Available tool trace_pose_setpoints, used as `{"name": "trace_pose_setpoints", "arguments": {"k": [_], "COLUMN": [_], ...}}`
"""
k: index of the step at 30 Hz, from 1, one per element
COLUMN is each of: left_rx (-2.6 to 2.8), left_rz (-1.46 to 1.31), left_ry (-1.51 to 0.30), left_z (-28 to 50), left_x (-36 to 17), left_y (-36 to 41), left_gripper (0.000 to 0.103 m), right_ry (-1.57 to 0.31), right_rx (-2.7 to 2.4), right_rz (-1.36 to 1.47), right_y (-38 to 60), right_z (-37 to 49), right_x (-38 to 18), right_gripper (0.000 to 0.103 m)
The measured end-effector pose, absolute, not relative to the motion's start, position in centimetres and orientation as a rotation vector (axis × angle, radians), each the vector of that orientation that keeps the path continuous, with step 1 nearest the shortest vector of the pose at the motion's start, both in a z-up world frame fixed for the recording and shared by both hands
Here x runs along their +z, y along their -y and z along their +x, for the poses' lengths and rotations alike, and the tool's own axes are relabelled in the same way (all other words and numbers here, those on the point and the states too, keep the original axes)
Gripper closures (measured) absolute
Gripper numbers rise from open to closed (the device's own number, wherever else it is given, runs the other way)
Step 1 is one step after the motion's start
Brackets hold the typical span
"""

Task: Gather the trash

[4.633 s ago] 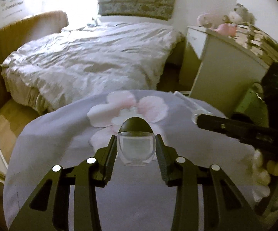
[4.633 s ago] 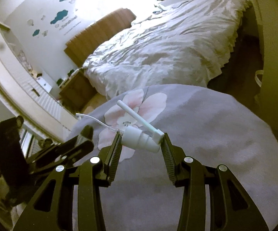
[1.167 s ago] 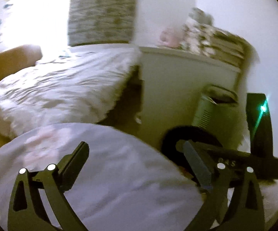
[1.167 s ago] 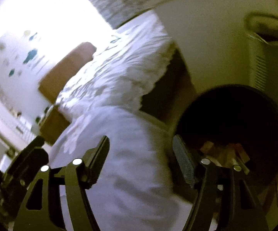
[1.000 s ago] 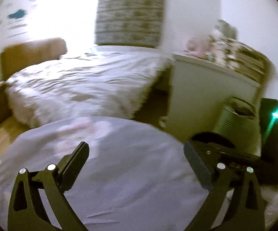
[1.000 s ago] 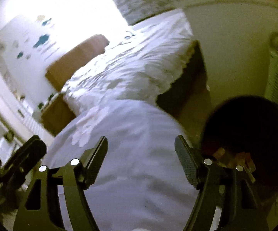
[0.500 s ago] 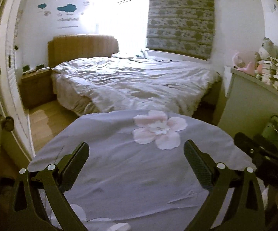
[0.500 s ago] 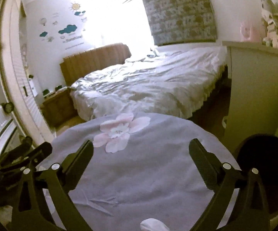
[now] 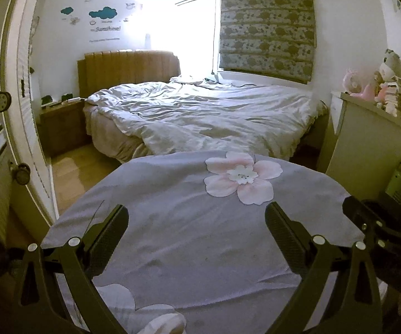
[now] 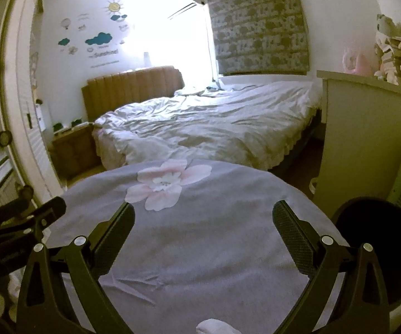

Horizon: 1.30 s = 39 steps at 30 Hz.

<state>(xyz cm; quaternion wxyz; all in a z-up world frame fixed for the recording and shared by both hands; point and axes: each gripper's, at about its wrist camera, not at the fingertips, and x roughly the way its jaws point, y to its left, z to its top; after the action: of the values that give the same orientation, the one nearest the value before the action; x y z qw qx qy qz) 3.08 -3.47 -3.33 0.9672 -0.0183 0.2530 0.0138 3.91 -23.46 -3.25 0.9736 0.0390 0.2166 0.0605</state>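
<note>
**Q:** Now, what does the left wrist view give me?

**A:** Your left gripper hangs over the round table, which wears a grey cloth with a pink flower. Its jaws are spread wide with nothing between them. At the bottom edge, nearest you, lies a white lump. It may be crumpled tissue, but it is too cropped to be sure.

**Q:** And the right wrist view?

**A:** Your right gripper has just been opening its jaws, and they stand wide and empty. The same white lump sits at the bottom edge, behind the fingertips. The dark bin stands just beside the table, on the right.

**Q:** How will it handle?

**A:** It is probably light, soft and crushable. Pinch it across its middle, where a gentle squeeze should hold it.
</note>
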Motion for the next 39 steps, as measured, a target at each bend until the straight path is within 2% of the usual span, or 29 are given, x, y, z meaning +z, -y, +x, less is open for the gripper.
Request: {"name": "trace_pose_setpoints", "arguments": {"k": [16,39], "left_rx": [0.017,0.008], "left_rz": [-0.046,-0.024], "left_ry": [-0.524,-0.553], "left_z": [3.1,3.5], "left_x": [-5.1,-5.7], "left_y": [3.2,3.6], "left_gripper": [0.006,0.006], "right_ry": [-0.366,-0.381], "right_rx": [0.114,0.127], "right_rz": [0.085,0.126], "right_y": [23.7,24.4], "right_z": [3.0,2.9], "right_x": [-2.9,-2.9], "right_gripper": [0.005,0.005]}}
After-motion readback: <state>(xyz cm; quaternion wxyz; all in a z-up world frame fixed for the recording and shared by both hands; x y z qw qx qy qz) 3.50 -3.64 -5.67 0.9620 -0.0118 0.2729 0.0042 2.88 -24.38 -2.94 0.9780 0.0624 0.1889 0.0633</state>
